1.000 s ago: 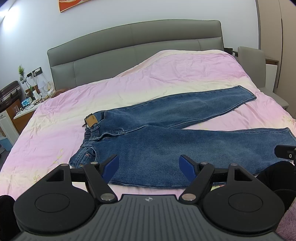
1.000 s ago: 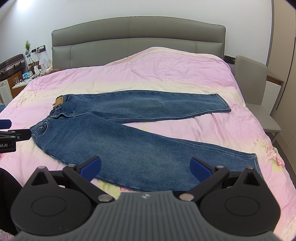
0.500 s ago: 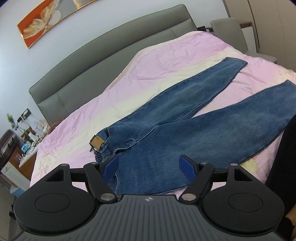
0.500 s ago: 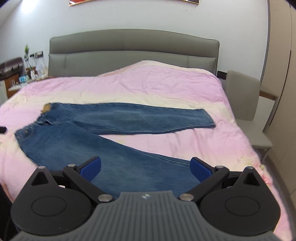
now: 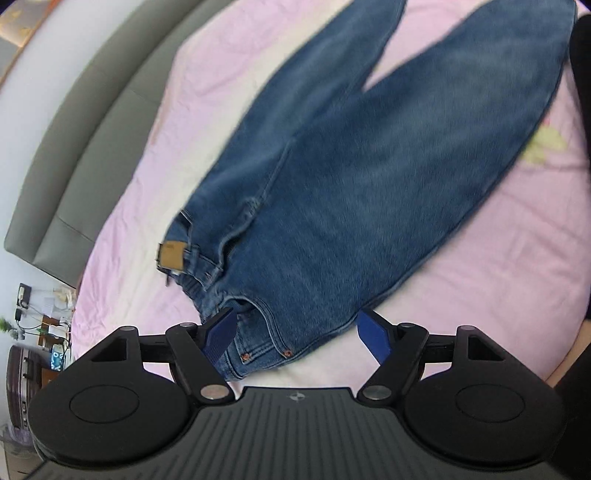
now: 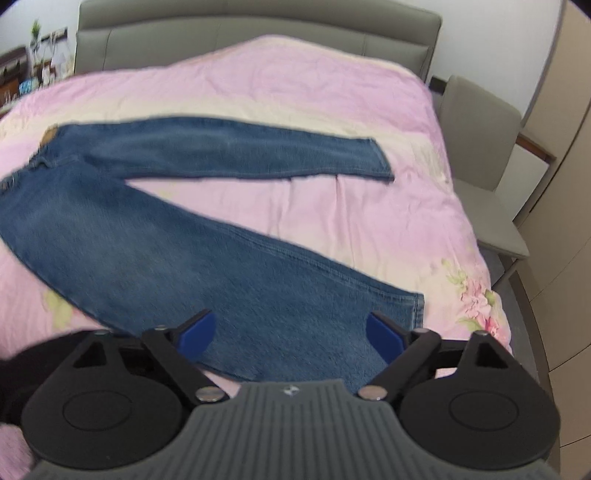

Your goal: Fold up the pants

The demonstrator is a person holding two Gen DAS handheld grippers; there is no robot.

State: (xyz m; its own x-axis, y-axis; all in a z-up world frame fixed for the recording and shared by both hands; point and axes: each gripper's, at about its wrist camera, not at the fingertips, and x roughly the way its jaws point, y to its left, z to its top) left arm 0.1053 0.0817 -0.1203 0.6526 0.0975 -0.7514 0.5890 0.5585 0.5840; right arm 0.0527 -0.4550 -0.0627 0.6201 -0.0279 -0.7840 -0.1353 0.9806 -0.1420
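Blue jeans [image 5: 351, 177] lie flat on a pink bedspread [image 5: 184, 122], legs spread apart in a V. The waistband with a tan leather patch [image 5: 171, 255] is at the left. My left gripper [image 5: 299, 338] is open and empty, just above the near waistband corner and pocket. In the right wrist view the jeans [image 6: 155, 243] show with the far leg stretched right and the near leg running toward me. My right gripper [image 6: 291, 334] is open and empty above the near leg, close to its hem [image 6: 417, 310].
A grey padded headboard [image 6: 258, 33] runs along the far side of the bed. A grey chair [image 6: 480, 147] stands by the bed's right side, next to beige wardrobe doors [image 6: 561, 184]. A cluttered nightstand [image 5: 40, 332] is at the left.
Both grippers have dropped closer to the jeans. The left one tilted and moved to the waistband corner. The right one moved toward the near leg's hem. Both stay open.
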